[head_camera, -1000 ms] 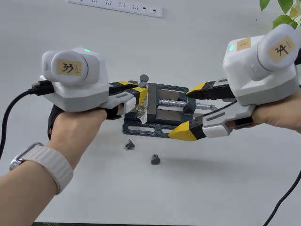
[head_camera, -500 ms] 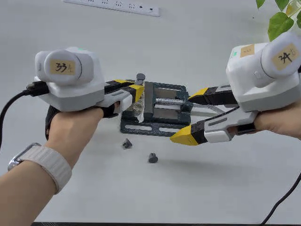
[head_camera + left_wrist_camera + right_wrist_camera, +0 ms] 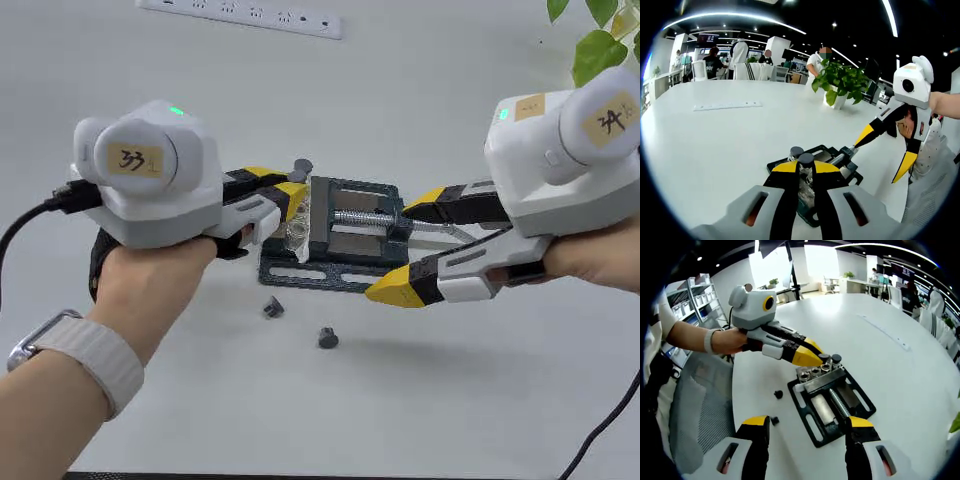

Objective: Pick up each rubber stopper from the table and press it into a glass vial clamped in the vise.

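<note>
The left gripper (image 3: 806,167) is clenched on a stopper (image 3: 806,159), just over the vials (image 3: 815,371) in the vise (image 3: 821,382). I would center it on an open mouth, keep it upright, then press straight down. The right gripper (image 3: 808,421) is released and well apart. Spare stoppers (image 3: 274,309) lie on the table (image 3: 450,400).

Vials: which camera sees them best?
The right gripper view: it looks down into the open vials in the vise. In the head view the left gripper hides most; the left gripper view shows blurry glass.
</note>
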A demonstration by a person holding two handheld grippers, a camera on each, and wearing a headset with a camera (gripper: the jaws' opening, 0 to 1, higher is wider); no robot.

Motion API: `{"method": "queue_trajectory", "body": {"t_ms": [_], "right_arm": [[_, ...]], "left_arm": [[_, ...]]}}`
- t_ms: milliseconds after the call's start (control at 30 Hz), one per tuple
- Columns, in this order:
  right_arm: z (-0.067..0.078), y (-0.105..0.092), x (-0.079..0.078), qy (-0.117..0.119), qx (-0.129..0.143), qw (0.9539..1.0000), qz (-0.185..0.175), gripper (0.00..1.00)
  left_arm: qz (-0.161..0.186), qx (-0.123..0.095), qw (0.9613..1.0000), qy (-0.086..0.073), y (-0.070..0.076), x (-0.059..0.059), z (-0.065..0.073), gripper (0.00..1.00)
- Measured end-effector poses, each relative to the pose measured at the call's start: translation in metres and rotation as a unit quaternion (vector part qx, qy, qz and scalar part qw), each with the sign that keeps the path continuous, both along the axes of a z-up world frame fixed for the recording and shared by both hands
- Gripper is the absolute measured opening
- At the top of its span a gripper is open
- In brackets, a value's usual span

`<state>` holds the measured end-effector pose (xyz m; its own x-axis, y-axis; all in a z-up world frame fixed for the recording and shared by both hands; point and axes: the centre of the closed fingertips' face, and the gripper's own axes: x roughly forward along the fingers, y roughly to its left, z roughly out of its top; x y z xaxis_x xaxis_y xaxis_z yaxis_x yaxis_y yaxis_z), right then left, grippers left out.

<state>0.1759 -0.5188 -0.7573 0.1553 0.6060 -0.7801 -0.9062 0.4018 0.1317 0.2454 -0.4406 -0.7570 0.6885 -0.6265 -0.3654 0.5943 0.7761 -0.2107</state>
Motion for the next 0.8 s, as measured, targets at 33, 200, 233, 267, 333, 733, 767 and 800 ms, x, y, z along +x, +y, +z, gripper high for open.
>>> {"method": "queue_trajectory", "body": {"t_ms": [33, 200, 233, 267, 333, 733, 767, 800], "right_arm": [[0.001, 0.000, 0.002, -0.001, 0.002, 1.0000, -0.002, 0.58], [0.009, 0.005, 0.010, -0.009, 0.009, 0.9999, -0.012, 0.56], [0.011, 0.006, 0.011, -0.010, 0.010, 0.9998, -0.012, 0.56], [0.013, 0.007, 0.013, -0.014, 0.011, 0.9998, -0.012, 0.55], [0.017, 0.010, 0.016, -0.016, 0.013, 0.9997, -0.015, 0.52], [0.032, 0.027, 0.026, -0.022, 0.017, 0.9995, -0.018, 0.34], [0.033, 0.028, 0.027, -0.022, 0.019, 0.9993, -0.021, 0.33], [0.034, 0.030, 0.028, -0.020, 0.022, 0.9993, -0.024, 0.31]], "left_arm": [[-0.008, 0.009, 0.9999, 0.000, -0.001, -0.003, -0.001, 0.05], [-0.033, 0.047, 0.9976, -0.038, -0.007, -0.007, 0.006, 0.05], [-0.038, 0.052, 0.9970, -0.043, -0.008, -0.008, 0.007, 0.05], [-0.043, 0.059, 0.9961, -0.050, -0.009, -0.009, 0.008, 0.05], [-0.057, 0.078, 0.9928, -0.071, -0.011, -0.011, 0.010, 0.05], [-0.121, 0.152, 0.9699, -0.148, -0.034, -0.037, 0.022, 0.05], [-0.122, 0.154, 0.9691, -0.149, -0.035, -0.039, 0.022, 0.04], [-0.123, 0.157, 0.9683, -0.151, -0.035, -0.040, 0.022, 0.04]]}}
